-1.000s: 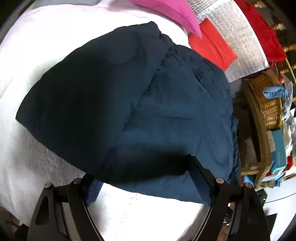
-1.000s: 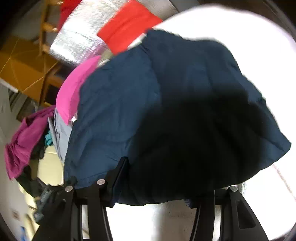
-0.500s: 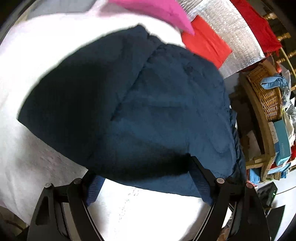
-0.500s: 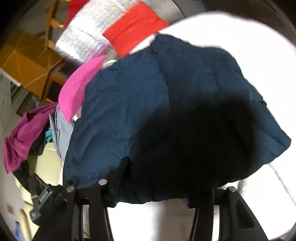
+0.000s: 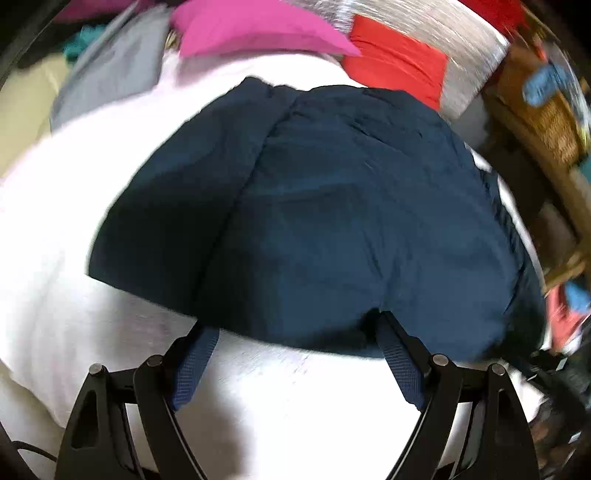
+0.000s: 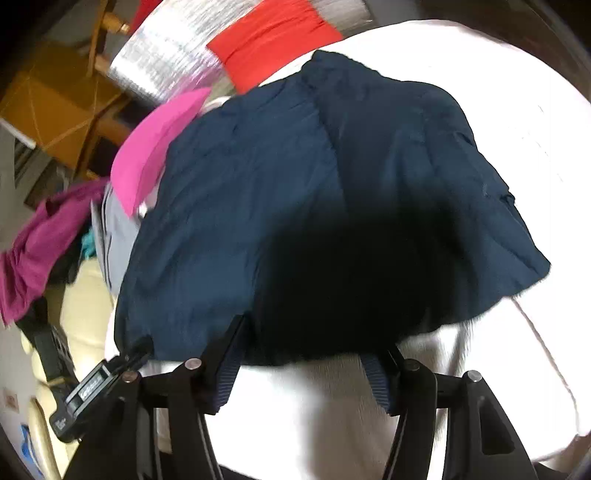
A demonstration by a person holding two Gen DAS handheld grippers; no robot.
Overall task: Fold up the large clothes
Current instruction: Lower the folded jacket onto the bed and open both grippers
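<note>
Navy garment (image 5: 332,221), both fingers open, empty

White-covered surface (image 5: 55,277), wooden shelf (image 5: 546,155) with wicker basket (image 5: 550,122), wooden chair (image 6: 99,48) beyond

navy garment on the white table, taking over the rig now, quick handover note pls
Left gripper: open, holding nothing, at the near hem.
Right gripper: jaws opening, nothing pinched between them.
Navy garment: folded into a compact bundle on the white table; pink cloth and red cloth behind it.
Done: main folds appear made.
Left: probably tidy or set aside, then the next piece.
</note>
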